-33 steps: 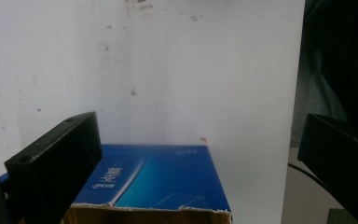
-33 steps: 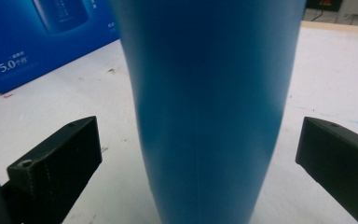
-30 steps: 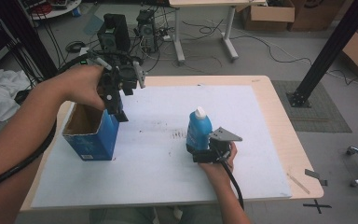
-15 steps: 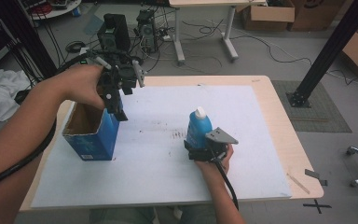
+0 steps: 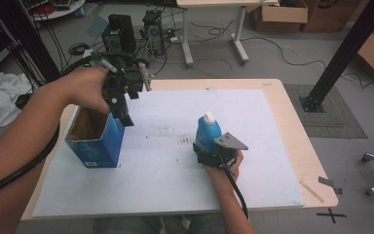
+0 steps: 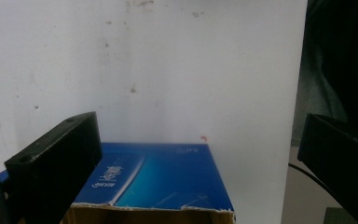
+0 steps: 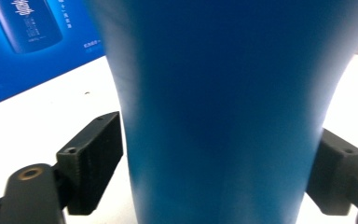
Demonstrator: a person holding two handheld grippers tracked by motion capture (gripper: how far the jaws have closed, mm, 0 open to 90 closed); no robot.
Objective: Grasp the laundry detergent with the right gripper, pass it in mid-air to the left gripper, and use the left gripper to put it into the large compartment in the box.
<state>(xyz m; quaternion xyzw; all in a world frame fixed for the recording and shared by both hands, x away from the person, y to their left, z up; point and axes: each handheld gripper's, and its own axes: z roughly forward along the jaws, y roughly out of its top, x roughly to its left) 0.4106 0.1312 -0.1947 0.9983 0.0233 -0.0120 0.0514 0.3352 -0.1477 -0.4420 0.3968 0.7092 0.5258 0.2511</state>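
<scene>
Closing on the blue bottle [image 7: 223, 102], the right gripper [image 5: 217, 155] seemingly touches it; left gripper [image 6: 200, 158] gapes.

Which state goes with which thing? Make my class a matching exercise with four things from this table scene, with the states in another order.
Things:
1. blue bottle
2. blue box
3. left gripper
4. right gripper

States:
A. jaws wide apart over the box's open top
B. stands upright, white-topped
C. a jaw against each side of the bottle
D. top open, brown inside

Pairs: 1-B, 2-D, 3-A, 4-C.

The right gripper's jaws have just been closing, with the bottle between them.
</scene>
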